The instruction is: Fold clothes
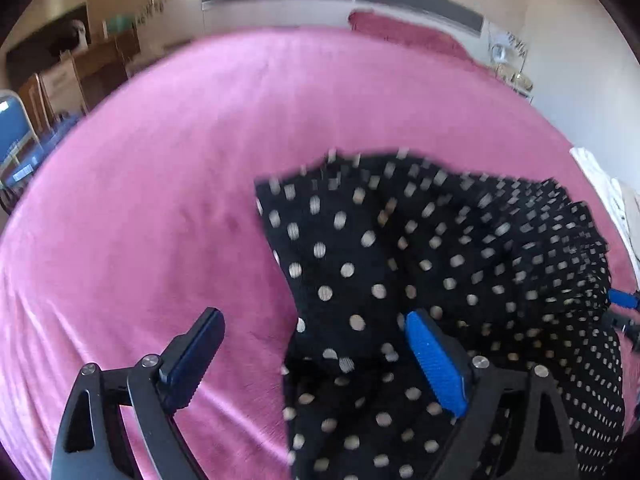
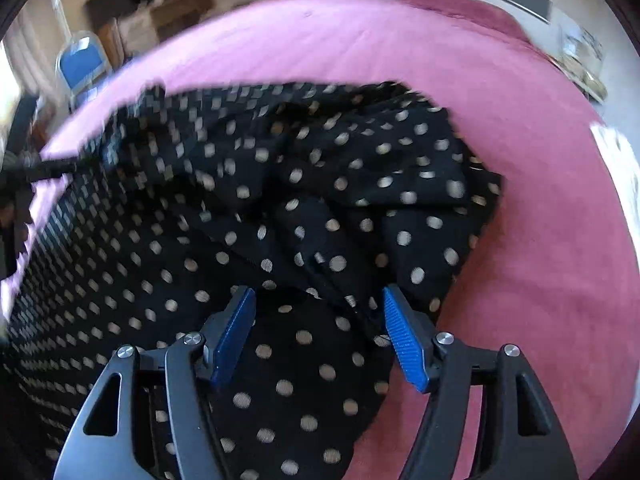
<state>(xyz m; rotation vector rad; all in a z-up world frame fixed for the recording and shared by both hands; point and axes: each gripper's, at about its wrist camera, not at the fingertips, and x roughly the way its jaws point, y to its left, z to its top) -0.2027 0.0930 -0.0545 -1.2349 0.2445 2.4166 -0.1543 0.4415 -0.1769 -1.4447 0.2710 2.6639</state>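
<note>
While rumpled, dress (image 2: 280,200) under fingers (image 2: 404,340).

The left tool (image 1: 314,350) points steeply down, its two fingers spread wide with nothing pressed between the pads. The right tool (image 2: 318,322) tilts down likewise, fingers well apart, blue pads (image 2: 404,340) facing each other across an open gap and gripping nothing. In the left view, the right tool's tip shows at the right edge.
</note>
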